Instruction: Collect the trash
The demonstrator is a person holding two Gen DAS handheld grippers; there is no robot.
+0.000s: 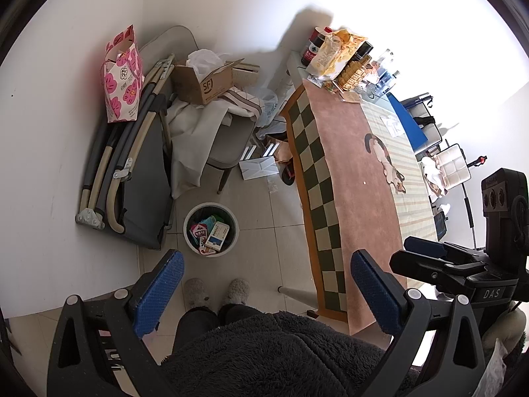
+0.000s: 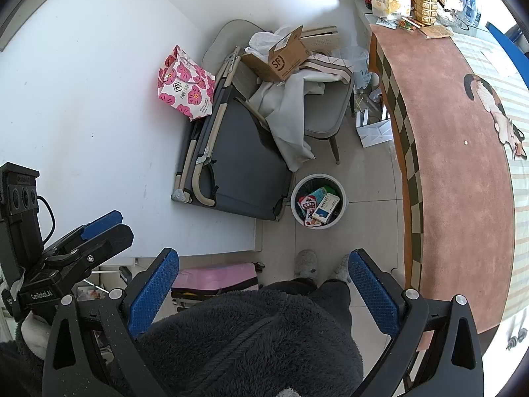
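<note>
A: White bin [image 1: 211,229] on floor beside the tabletop [image 1: 347,172], holding packets [image 1: 216,234]. Both tools, left [image 1: 267,292] and right [image 2: 263,292], gape wide, empty.

B: Risk: one crumb [image 1: 364,183] left on the tabletop, too small to pinch.

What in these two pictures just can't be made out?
- Bin contents: in both views only the top packets show; anything beneath is covered.
- Cardboard box: its inside is hidden by white plastic in both views.
- Far table end: bottles wash out in window glare in the left view.
- White speck on the table cloth: too small to identify.
</note>
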